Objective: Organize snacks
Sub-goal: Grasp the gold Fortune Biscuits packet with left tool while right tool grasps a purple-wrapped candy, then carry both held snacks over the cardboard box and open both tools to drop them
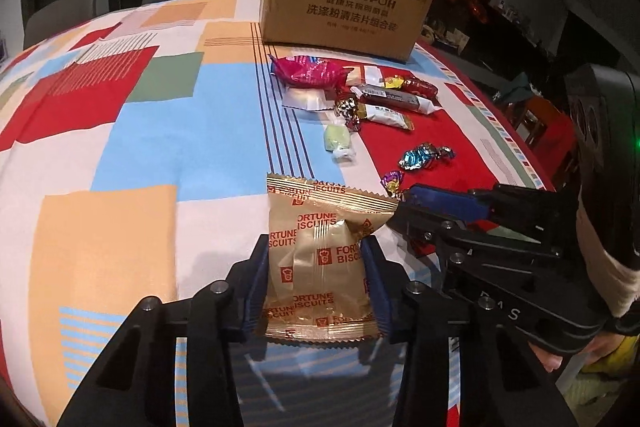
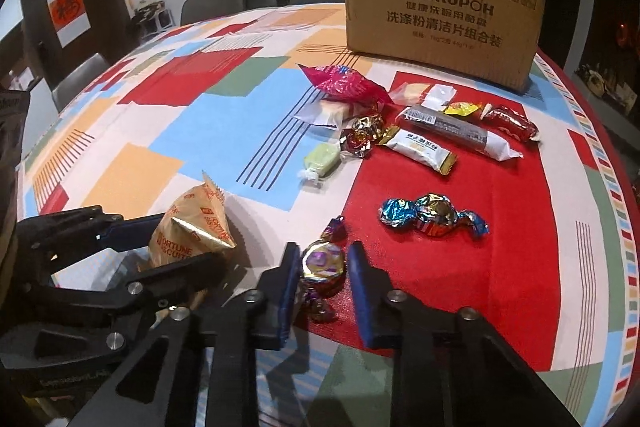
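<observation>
On the near edge of the bench (image 1: 120, 131), your left tongs (image 1: 316, 267) are clenched on the gold biscuit pack (image 1: 320, 247), pads pressing its two long sides so the crinkled foil bows up between them. That side grip makes sense: the pack is flat and slippery, and pinching across its width keeps it from sliding out. In the right view it seems tipped up off the cloth, though I cannot tell whether its lower edge touches.

Your right tongs (image 2: 323, 267) straddle the purple foil candy (image 2: 323, 265), which sits on the cloth at the border of the red patch. The pads stand just beside it on either side; whether they have bitten I cannot tell, so treat it as not yet secured.

The other snacks lie loose in a cluster ahead: a blue foil candy (image 2: 434, 217) nearest, then a green sweet (image 2: 322, 159), a white bar (image 2: 420, 149), a grey bar (image 2: 456, 133), a red packet (image 2: 510, 123) and a pink bag (image 2: 344, 83). The box (image 2: 440, 15) stands behind them, well apart from both tongs, and is probably where these go. You have one piece per hand, so most of the sorting remains. Squeeze the candy gently; round foil tends to squirt sideways.
</observation>
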Motion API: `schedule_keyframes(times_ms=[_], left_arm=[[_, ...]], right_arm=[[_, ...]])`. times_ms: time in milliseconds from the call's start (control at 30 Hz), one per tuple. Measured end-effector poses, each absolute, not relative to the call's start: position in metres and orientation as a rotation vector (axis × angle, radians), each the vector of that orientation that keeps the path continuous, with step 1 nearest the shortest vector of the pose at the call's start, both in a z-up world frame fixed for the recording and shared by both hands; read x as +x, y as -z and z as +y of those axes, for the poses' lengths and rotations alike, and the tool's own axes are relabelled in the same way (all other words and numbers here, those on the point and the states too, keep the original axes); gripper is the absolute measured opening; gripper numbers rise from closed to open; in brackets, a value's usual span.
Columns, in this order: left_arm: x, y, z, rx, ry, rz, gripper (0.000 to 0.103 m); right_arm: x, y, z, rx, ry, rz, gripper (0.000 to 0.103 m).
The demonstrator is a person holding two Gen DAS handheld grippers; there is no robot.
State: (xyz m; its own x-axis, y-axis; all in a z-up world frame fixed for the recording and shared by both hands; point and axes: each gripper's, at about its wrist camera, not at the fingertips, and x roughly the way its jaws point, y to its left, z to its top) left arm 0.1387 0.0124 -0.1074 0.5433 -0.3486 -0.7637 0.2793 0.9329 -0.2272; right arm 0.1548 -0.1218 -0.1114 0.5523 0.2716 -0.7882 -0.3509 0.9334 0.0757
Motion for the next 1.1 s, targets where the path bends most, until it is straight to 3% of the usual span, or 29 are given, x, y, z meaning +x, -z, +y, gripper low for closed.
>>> schedule_keyframes(times_ms=[400,1100], left_arm=[[0.136,0.067,0.007,-0.07,0.32,0.844,0.043],[0.197,-0.048,-0.025,-0.022,0.332,0.587,0.043]], right_arm=[[0.148,0.084,-0.135,-0.035,-0.383,0.854,0.024],[0.181,-0.052,-0.186,0.045,-0.328,0.521,0.024]])
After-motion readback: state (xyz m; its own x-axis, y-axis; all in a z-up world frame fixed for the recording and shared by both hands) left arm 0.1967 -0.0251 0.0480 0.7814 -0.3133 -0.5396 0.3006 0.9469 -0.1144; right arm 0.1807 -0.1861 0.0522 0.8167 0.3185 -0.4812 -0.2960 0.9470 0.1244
